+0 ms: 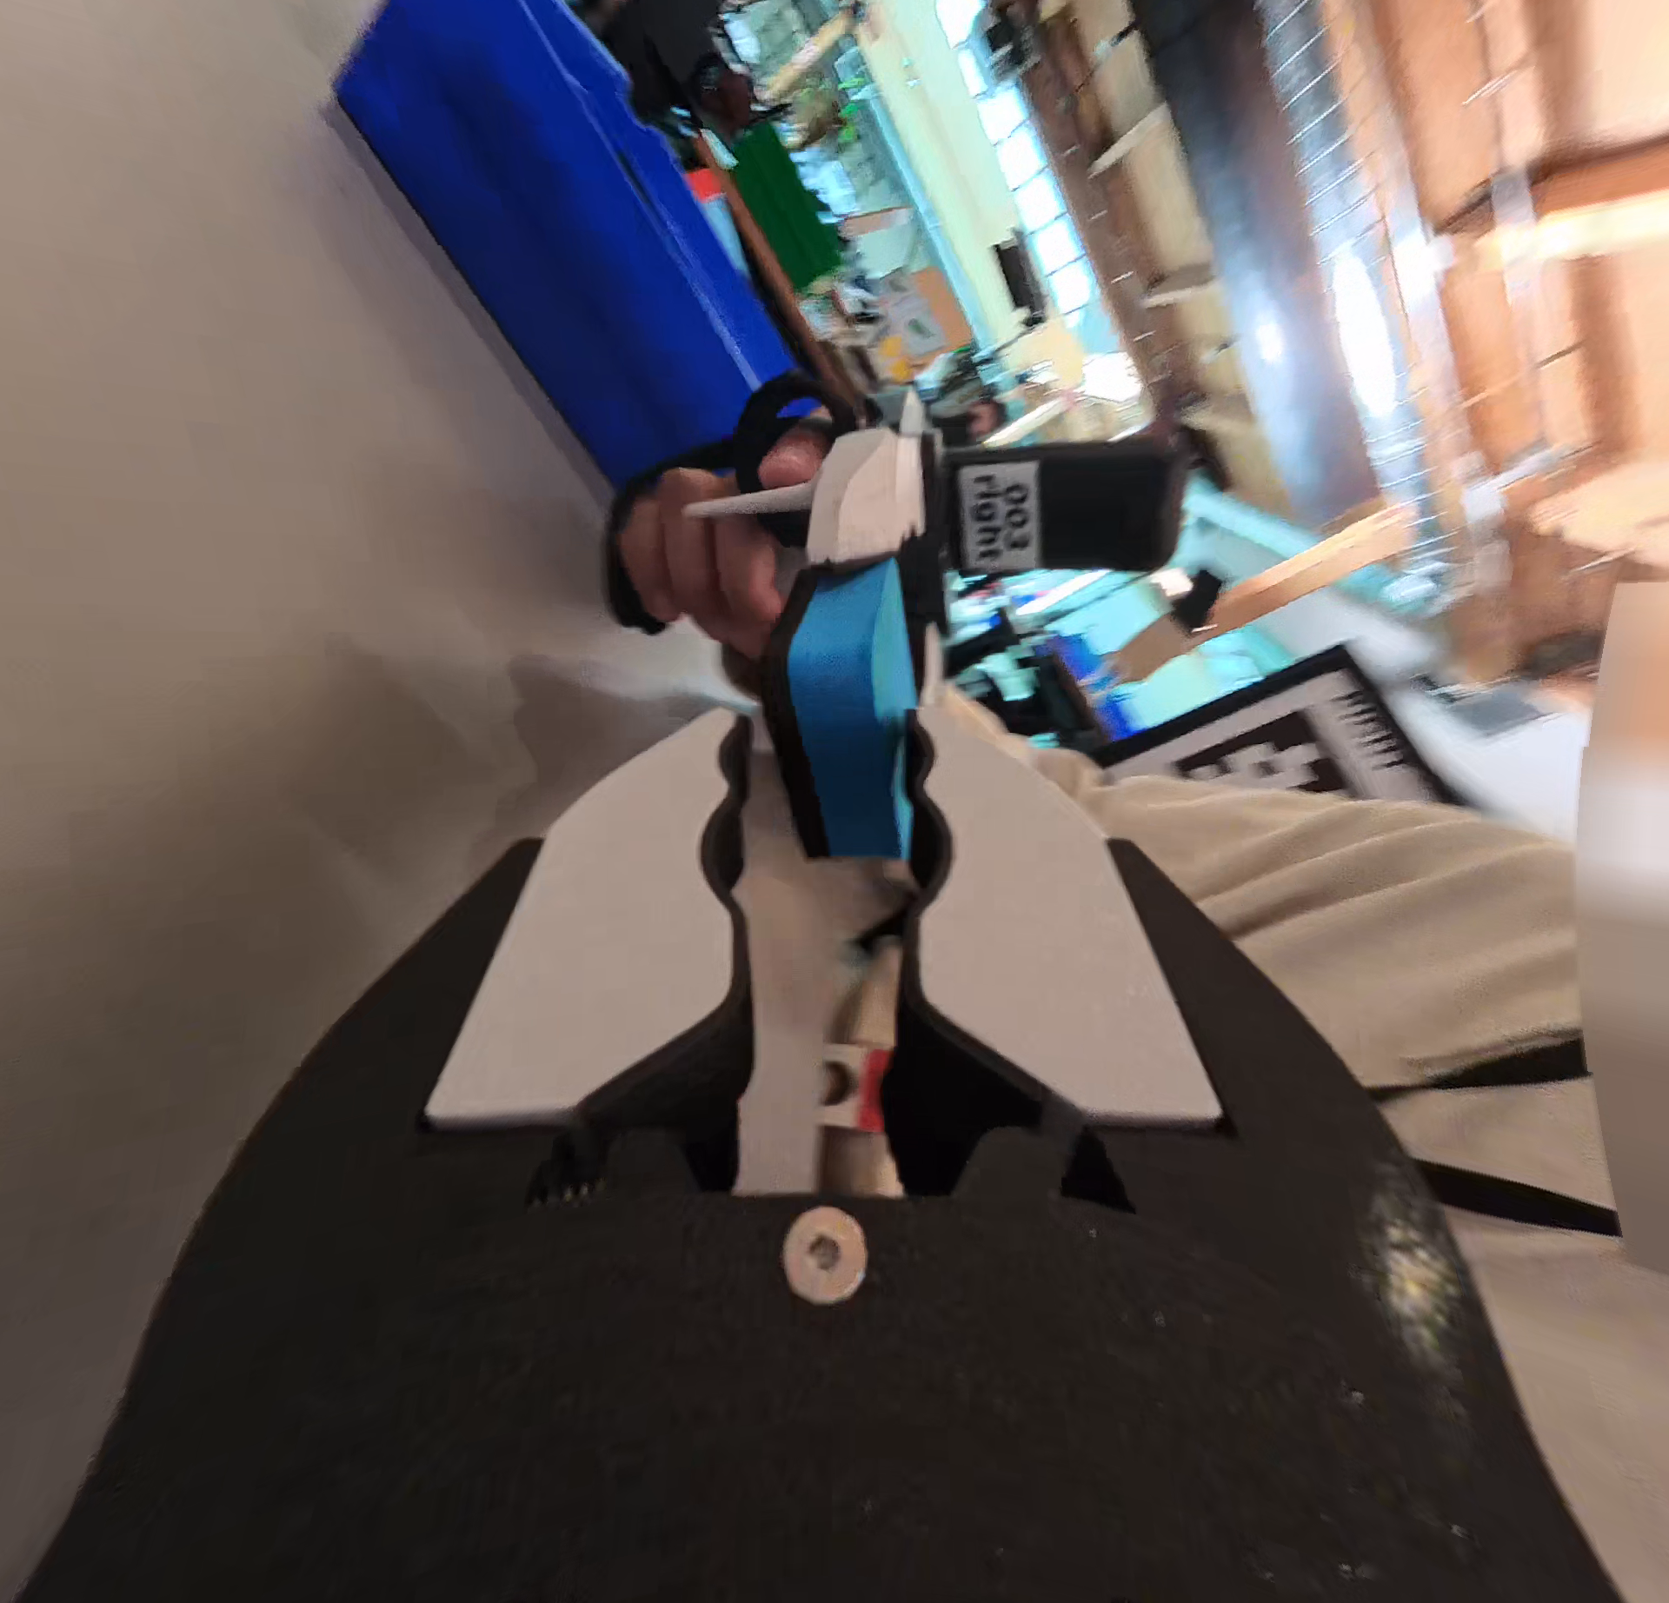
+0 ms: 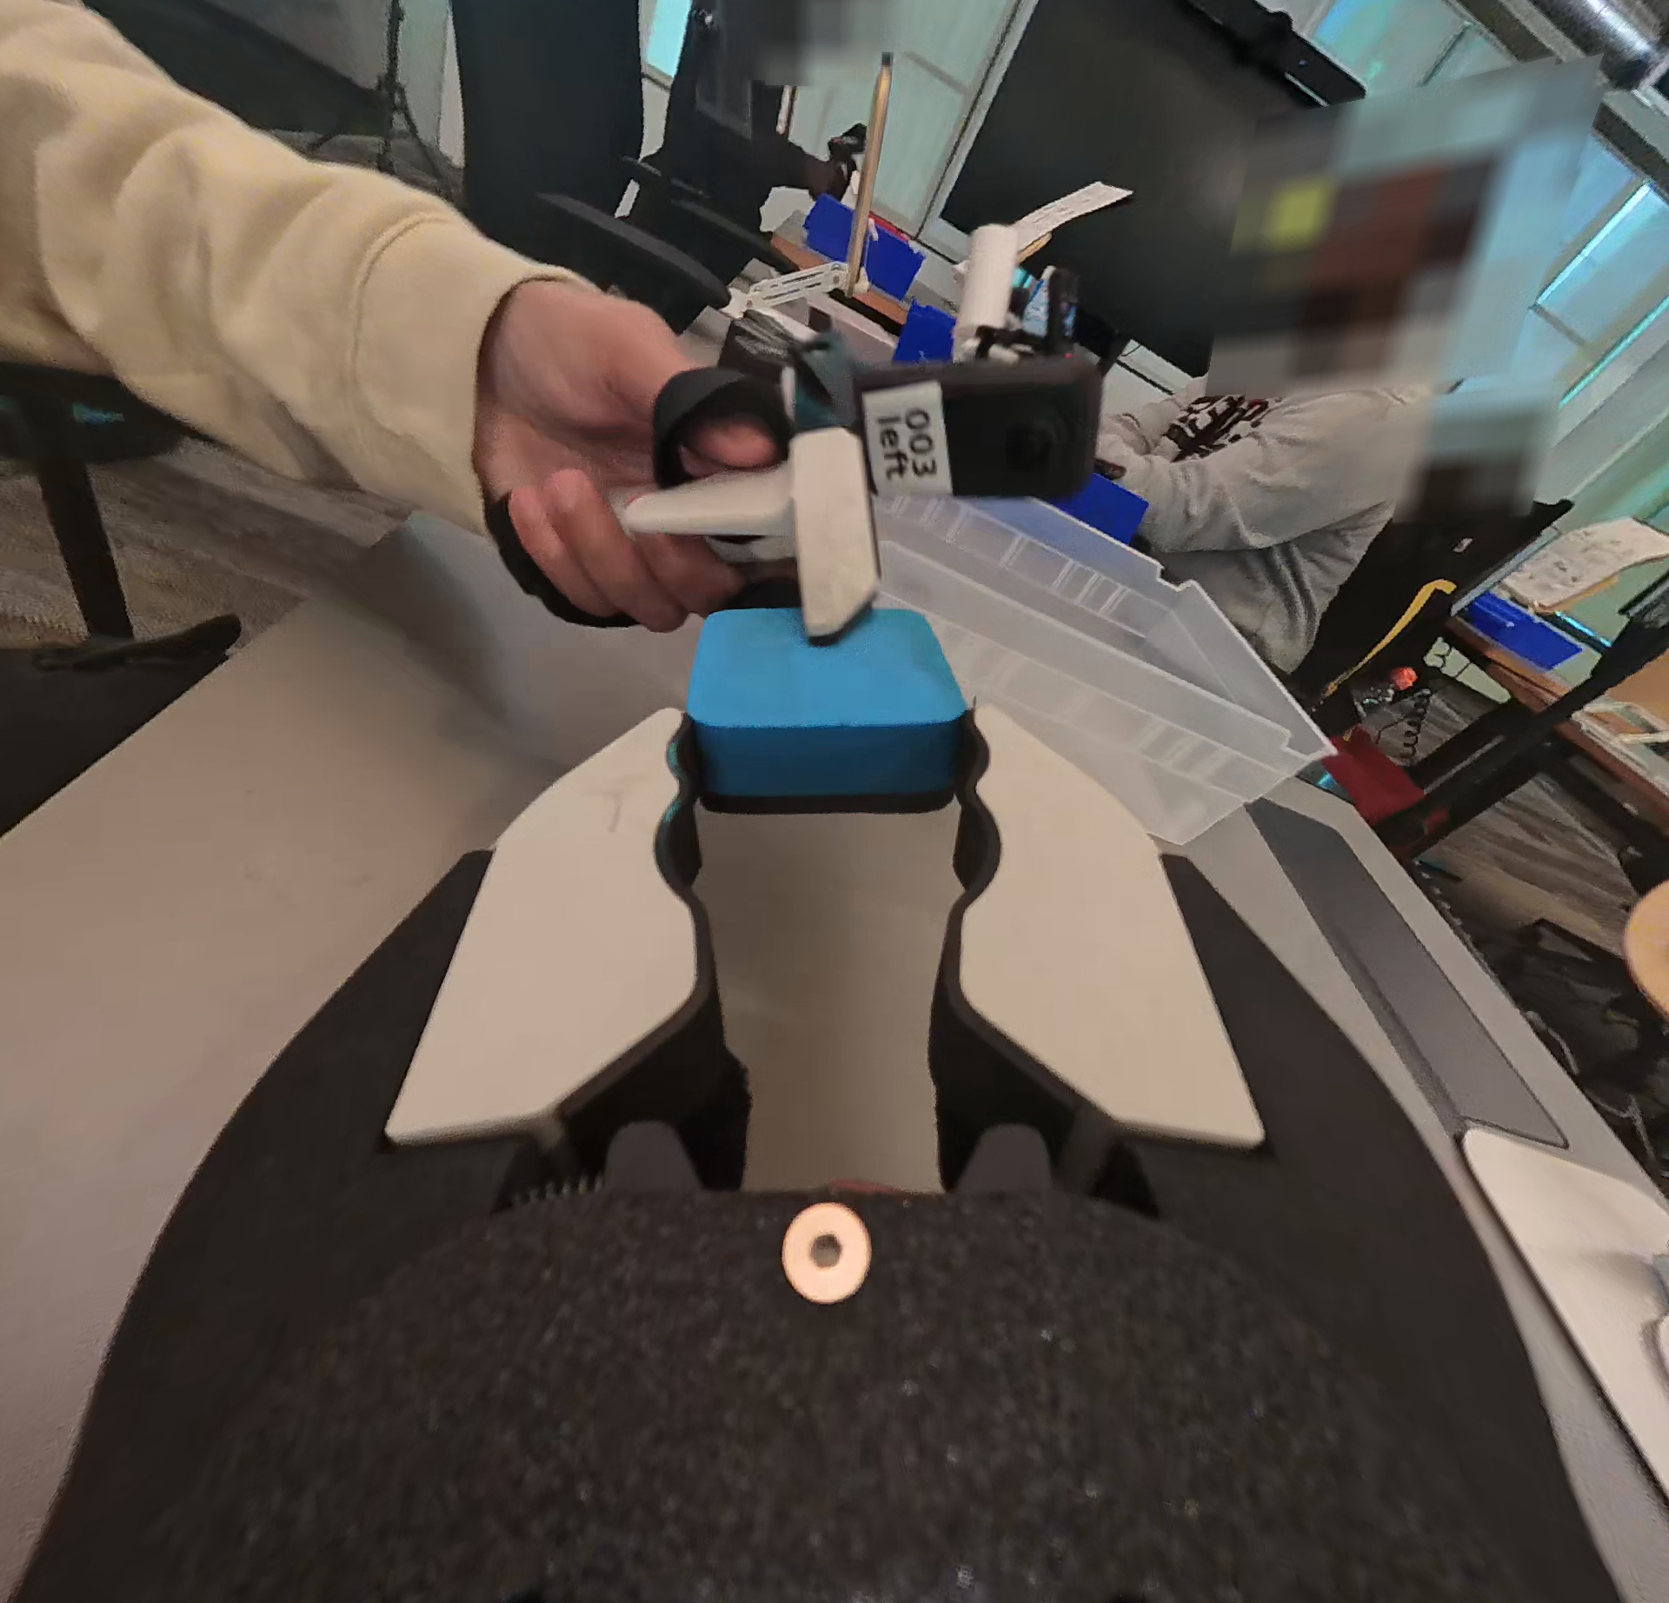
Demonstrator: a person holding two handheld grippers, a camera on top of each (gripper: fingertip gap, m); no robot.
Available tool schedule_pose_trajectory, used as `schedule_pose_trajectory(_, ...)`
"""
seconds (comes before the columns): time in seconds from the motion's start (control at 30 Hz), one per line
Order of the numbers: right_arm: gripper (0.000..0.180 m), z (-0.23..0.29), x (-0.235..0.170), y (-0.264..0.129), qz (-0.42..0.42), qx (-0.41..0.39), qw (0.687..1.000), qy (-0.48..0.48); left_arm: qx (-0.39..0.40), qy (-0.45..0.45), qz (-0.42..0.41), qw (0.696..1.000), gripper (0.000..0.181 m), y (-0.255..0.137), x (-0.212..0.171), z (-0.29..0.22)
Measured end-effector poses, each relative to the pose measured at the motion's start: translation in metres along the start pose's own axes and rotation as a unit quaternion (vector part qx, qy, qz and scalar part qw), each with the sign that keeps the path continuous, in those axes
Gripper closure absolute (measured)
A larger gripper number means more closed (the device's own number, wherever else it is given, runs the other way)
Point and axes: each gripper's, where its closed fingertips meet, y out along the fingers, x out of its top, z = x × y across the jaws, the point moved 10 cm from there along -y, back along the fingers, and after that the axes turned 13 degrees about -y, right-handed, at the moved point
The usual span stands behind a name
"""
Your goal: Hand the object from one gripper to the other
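Right gripper (image 2: pixel 822 747): clamped on a blue block (image 2: pixel 817 702) with a black underside, tips pressing its two short sides, held in the air above the table (image 2: pixel 271 747).

Left gripper (image 1: pixel 835 747): coming down onto the same block from above, carried by a hand (image 2: pixel 578 476) in a cream sleeve. One finger laid against the block's top face in the right wrist view. In the left wrist view, fingers standing either side of the block's flat faces, the right-hand pad touching blue, the other just beside the black face. Pressing or only straddling: cannot tell.

Straight ahead of the left gripper, between its tips. Long side running forward along the left fingers, toward the right gripper at the far end. Thin way across the left jaws, wide way across the right jaws, so two grips crossed at right angles on one block. Both grippers equally near, both at the block.

Probably the hinge of the handover: firm squeeze by the left needed before any letting go by the right.

Beyond and to the right of the right gripper, a clear plastic bin (image 2: pixel 1084 656), tilted, nothing visible inside. To the left of the left gripper, a blue bin (image 1: pixel 542 205), contents hidden.
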Motion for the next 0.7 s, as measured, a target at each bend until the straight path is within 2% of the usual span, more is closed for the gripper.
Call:
schedule_pose_trajectory(0.07, 0.126, -0.006, -0.006, -0.006, -0.012, -0.018, 0.999, 0.032, 0.069, 0.078, -0.018, 0.994, 0.127, -0.003, 0.002, -0.004)
schedule_pose_trajectory(0.13, 0.126, -0.014, -0.015, -0.012, -0.005, -0.036, 0.996, 0.078, 0.127, 0.162, -0.054, 0.977, 0.122, -0.007, 0.003, -0.007)
schedule_pose_trajectory(0.23, 0.126, -0.026, -0.033, -0.021, 0.006, -0.064, 0.983, 0.172, 0.204, 0.27, -0.097, 0.936, 0.123, -0.012, 0.0, -0.007)
schedule_pose_trajectory(0.3, 0.126, -0.032, -0.046, -0.027, 0.004, -0.046, 0.96, 0.276, 0.219, 0.315, -0.11, 0.917, 0.124, -0.01, -0.002, -0.006)
schedule_pose_trajectory(0.4, 0.126, -0.037, -0.053, -0.033, -0.052, 0.006, 0.916, 0.399, 0.193, 0.326, -0.079, 0.922, 0.124, -0.002, -0.006, -0.006)
schedule_pose_trajectory(0.47, 0.126, -0.037, -0.054, -0.034, -0.068, 0.017, 0.907, 0.415, 0.178, 0.33, -0.068, 0.924, 0.124, 0.004, -0.009, -0.006)
schedule_pose_trajectory(0.6, 0.126, -0.033, -0.049, -0.03, -0.065, 0.015, 0.926, 0.371, 0.168, 0.334, -0.059, 0.926, 0.122, 0.011, -0.012, -0.008)
schedule_pose_trajectory(0.7, 0.126, -0.03, -0.045, -0.026, -0.075, 0.032, 0.927, 0.366, 0.162, 0.324, -0.059, 0.93, 0.118, 0.011, -0.012, -0.007)
